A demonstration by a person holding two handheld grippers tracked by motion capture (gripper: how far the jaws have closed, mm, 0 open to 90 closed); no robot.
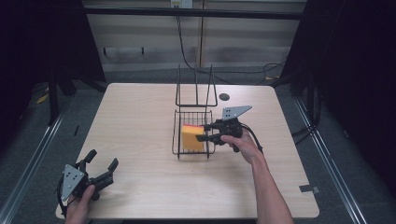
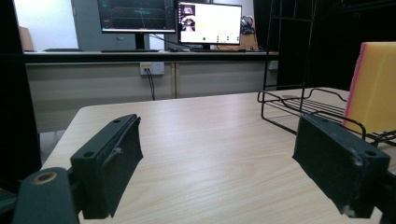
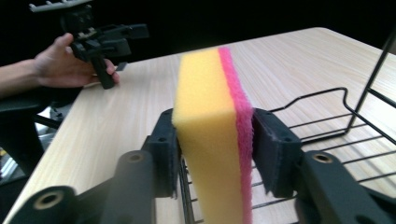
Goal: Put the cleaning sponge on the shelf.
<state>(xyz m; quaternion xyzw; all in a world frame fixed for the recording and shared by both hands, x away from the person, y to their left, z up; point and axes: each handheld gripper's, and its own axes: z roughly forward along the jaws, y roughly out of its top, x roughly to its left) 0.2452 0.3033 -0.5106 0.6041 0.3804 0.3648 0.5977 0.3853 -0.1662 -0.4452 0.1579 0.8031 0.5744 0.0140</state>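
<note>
A yellow sponge point(image 1: 191, 137) with a pink scouring side stands upright inside the low front rim of a black wire rack point(image 1: 180, 135) at the table's middle. My right gripper point(image 1: 201, 132) is shut on it from the right. In the right gripper view both pads press the sponge point(image 3: 210, 135) above the rack's wires point(image 3: 327, 98); I cannot tell whether its lower end touches them. My left gripper point(image 1: 103, 157) rests open near the front left corner, holding nothing. The left gripper view has its wide-apart jaws point(image 2: 219, 140) facing the rack point(image 2: 299, 105) and sponge point(image 2: 373, 88).
The rack's tall wire back point(image 1: 196, 86) rises behind the basket. A small dark disc point(image 1: 224, 97) lies on the wooden table point(image 1: 140, 116) beyond it. A strip of tape point(image 1: 309, 189) sits by the front right corner. Monitors point(image 2: 210, 23) stand on a desk past the table.
</note>
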